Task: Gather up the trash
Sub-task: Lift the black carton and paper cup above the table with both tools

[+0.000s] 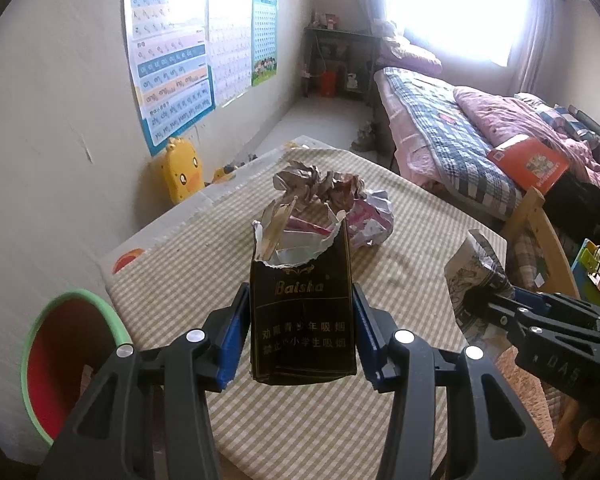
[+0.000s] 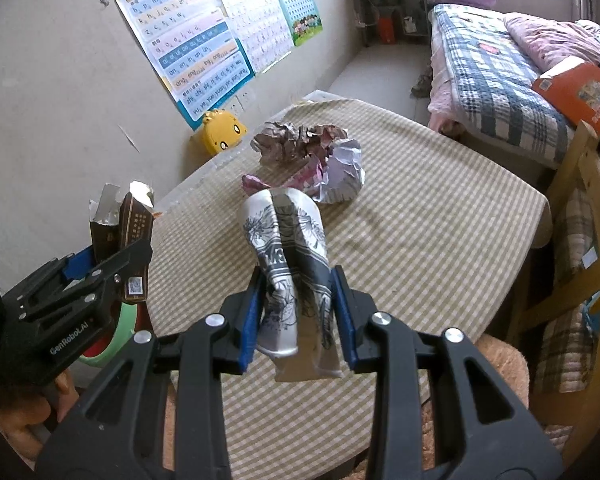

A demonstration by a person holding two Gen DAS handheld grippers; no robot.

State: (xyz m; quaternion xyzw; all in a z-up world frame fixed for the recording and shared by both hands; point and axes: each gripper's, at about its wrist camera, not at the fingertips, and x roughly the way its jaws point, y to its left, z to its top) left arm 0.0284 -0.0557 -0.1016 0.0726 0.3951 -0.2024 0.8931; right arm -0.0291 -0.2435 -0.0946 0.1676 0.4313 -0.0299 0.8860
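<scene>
Your left claw (image 1: 302,320) grips a dark cigarette pack (image 1: 302,308) by its sides; it reads "Baisha" in gold, with Chinese warning text below, and its torn foil top points away from you. Your right claw (image 2: 298,300) pinches a crushed black-and-white printed paper cup (image 2: 290,256), held above the checked desk (image 2: 420,220). Farther off on the desk lie crumpled paper balls (image 2: 312,148). "GenRobot.AI" is printed on the left claw's side. A green-rimmed bin (image 1: 66,360) sits near left, beside the desk.

Bedroom — bed (image 1: 452,136), wall posters (image 1: 172,60), prob. bright window (image 1: 456,8).
</scene>
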